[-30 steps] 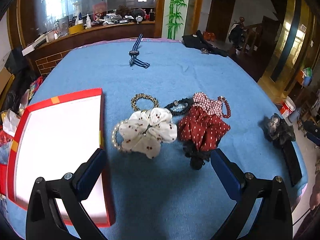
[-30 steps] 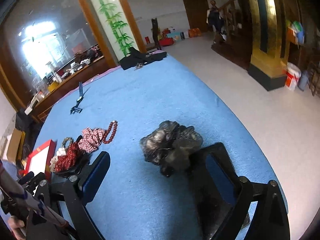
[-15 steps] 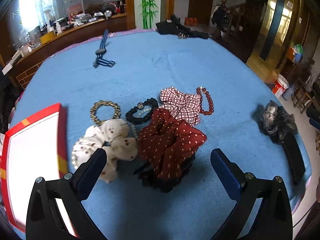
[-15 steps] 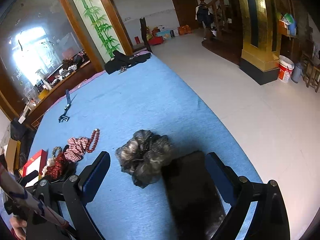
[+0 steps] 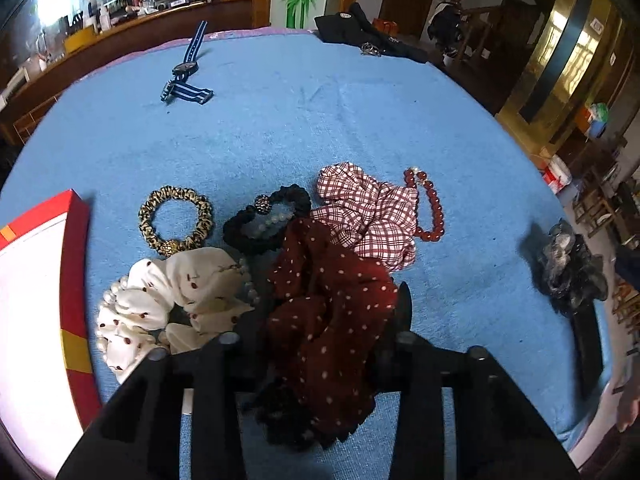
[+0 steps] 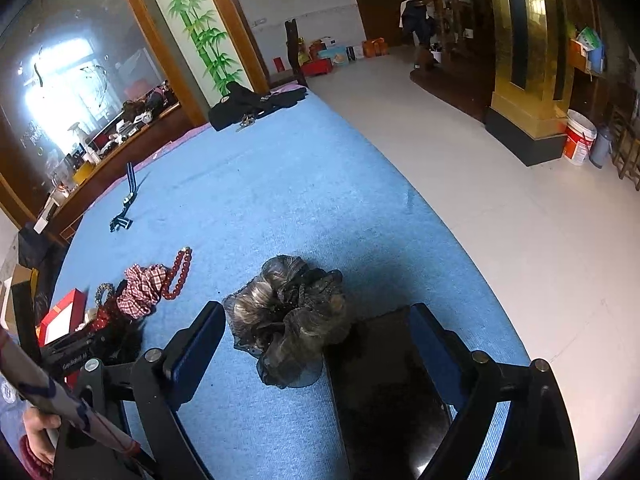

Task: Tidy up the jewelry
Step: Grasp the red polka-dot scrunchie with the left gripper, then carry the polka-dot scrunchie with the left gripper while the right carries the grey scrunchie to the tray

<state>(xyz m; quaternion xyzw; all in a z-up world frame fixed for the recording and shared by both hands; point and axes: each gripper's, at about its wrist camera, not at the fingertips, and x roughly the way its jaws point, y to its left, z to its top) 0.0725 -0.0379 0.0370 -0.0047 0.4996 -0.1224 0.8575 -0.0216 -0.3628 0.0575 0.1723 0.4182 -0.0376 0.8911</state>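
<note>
A dark red scrunchie with white dots (image 5: 328, 312) lies bunched between the fingers of my left gripper (image 5: 320, 316), whose jaws are closing and press on the fabric from both sides. Beside it lie a white dotted scrunchie (image 5: 172, 300), a leopard hair tie (image 5: 176, 220), a black beaded hair tie (image 5: 268, 220), a checked scrunchie (image 5: 364, 216) and a red bead bracelet (image 5: 432, 208). My right gripper (image 6: 316, 344) stands open low over the cloth. A grey-black gauze scrunchie (image 6: 288, 316) lies just ahead, between its fingers and untouched.
A red box with a white inside (image 5: 76, 280) sits at the left table edge. A flat black case (image 6: 384, 392) lies under the right gripper's right finger. Far back are a striped-strap watch (image 5: 186, 76) and a black cloth with keys (image 5: 368, 40). The blue table's (image 6: 400, 200) edge drops off to the right.
The left gripper moved right and down, from over the white scrunchie to the dark red one, and its jaws narrowed around it. The right gripper shifted slightly, so the gauze scrunchie sits more centred.
</note>
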